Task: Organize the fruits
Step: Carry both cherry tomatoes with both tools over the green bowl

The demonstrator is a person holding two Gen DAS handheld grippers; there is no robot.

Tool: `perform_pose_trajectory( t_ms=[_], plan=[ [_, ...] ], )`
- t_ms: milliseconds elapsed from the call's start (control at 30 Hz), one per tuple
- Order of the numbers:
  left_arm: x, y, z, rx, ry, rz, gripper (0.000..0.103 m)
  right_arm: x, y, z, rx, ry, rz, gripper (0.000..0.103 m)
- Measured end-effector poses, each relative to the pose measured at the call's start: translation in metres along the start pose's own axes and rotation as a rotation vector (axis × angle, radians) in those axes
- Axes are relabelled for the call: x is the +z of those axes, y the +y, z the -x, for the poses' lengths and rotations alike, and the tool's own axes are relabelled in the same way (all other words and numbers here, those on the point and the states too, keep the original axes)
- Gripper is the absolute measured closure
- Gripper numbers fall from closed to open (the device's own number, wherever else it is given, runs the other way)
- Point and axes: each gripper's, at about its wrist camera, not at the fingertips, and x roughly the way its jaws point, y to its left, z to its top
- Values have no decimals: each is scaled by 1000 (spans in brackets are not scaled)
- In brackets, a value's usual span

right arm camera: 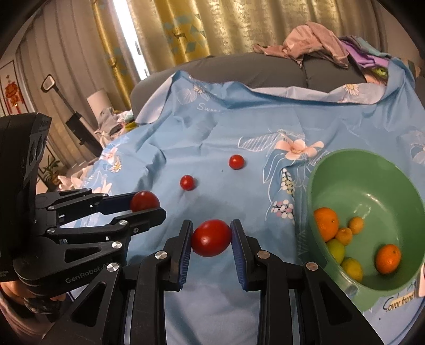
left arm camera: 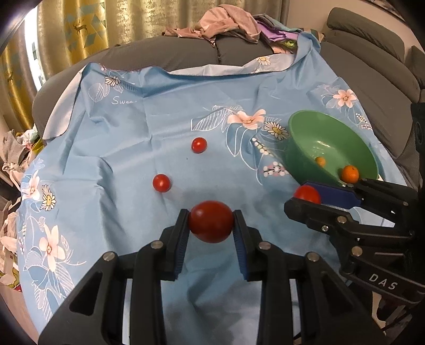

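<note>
Holding one red tomato (left arm camera: 211, 225) in the left gripper (left arm camera: 211, 225), pads pinching it at its widest girth, lifted clear of the blue cloth (left arm camera: 127, 138). Holding a second tomato (right arm camera: 211, 237) the same way in the right gripper (right arm camera: 211, 238), fingers narrow and pressing on both flanks. Seeing, from the left wrist, the right gripper at 3 o'clock with its tomato beside the green bowl (left arm camera: 300, 124). Judging the tomatoes light, smooth and rather soft: likely bruising under a hard squeeze, likely slipping if pinched off-centre, so gripping across the middle looks right. Leaving two small tomatoes on the cloth, one (left arm camera: 199, 145) at 12 o'clock of the left gripper, one (left arm camera: 161, 182) at 10 o'clock. Sitting at 3 o'clock in the right wrist view, the bowl already holding oranges (right arm camera: 326, 223) and small yellow citrus (right arm camera: 352, 268). Noting the near rim of the bowl standing between the grippers and its hollow, and the two grippers crowding each other near it. Lying beyond at 12 o'clock, a grey sofa (left arm camera: 164, 50) with heaped clothes (left arm camera: 225, 24).
</note>
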Motion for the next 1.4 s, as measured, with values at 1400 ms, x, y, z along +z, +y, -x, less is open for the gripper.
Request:
perform_pose_trajectory(
  t_ms=[1400],
  plan=[
    [41,-104,-17,-58,-20,-240,71,-15,-89,52,-118,-108,-184,72]
  ],
)
